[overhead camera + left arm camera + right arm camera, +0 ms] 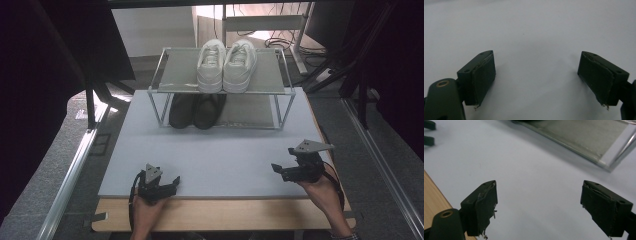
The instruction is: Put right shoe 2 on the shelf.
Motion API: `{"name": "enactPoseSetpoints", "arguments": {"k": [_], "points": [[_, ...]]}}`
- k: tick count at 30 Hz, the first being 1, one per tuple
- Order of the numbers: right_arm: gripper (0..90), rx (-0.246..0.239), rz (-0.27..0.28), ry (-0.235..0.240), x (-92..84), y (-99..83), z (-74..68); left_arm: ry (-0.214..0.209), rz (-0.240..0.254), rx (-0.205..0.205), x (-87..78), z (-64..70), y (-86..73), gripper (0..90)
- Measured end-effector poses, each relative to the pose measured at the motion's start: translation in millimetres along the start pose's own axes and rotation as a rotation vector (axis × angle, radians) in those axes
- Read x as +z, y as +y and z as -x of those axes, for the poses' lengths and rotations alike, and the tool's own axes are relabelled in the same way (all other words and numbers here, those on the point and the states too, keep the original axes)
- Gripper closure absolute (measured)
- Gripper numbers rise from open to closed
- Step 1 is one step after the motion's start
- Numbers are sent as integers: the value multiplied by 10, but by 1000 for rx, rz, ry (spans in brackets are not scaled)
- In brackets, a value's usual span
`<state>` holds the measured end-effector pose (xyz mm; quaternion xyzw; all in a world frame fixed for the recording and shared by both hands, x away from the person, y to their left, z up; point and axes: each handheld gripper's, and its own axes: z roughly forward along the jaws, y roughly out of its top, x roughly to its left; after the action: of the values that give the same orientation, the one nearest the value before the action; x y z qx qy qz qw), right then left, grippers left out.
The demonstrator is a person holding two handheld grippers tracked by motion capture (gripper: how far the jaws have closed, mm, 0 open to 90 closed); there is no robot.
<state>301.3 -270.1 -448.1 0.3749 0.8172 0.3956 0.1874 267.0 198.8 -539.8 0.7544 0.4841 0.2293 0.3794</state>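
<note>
The right tool (pixel 280 169) hung just above the grey mat (pixel 225 150) near the counter's front right corner, its jaws spread wide with nothing between them, pointing across toward the left edge. The left tool (pixel 172 182) sat low at the front edge, left of the middle, jaws likewise spread and empty over bare mat. Both stood well apart from the shoe rack (pixel 220 87) at the counter's back edge. A pair of white sneakers (pixel 226 65) stood side by side on the rack's top shelf, toes toward the front, and a pair of black shoes (pixel 196 111) on its lower shelf, toward the rack's left end.
</note>
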Motion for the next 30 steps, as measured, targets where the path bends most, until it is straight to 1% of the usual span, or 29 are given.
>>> {"name": "enactPoseSetpoints", "arguments": {"k": [1,6,10,18,21,24,26,30], "points": [[144,-3,-2,-7,8,-22,-7,0,0,0,0,0,0,146],[140,2,-11,-14,63,-139,-38,0,0,0,0,0,0,146],[131,-10,-11,-24,112,-233,-57,0,0,0,0,0,0,146],[129,19,-17,-25,224,-461,-70,2,0,0,-1,2,-1,148],[128,31,-2,-16,257,-552,-76,1,2,-1,0,2,-1,147],[127,31,14,-23,275,-631,-90,1,2,-1,0,3,-1,147],[127,40,26,-17,289,-679,-98,1,2,-1,0,3,-2,147],[127,36,40,-17,339,-762,-124,1,2,-1,0,3,-1,147]]}}
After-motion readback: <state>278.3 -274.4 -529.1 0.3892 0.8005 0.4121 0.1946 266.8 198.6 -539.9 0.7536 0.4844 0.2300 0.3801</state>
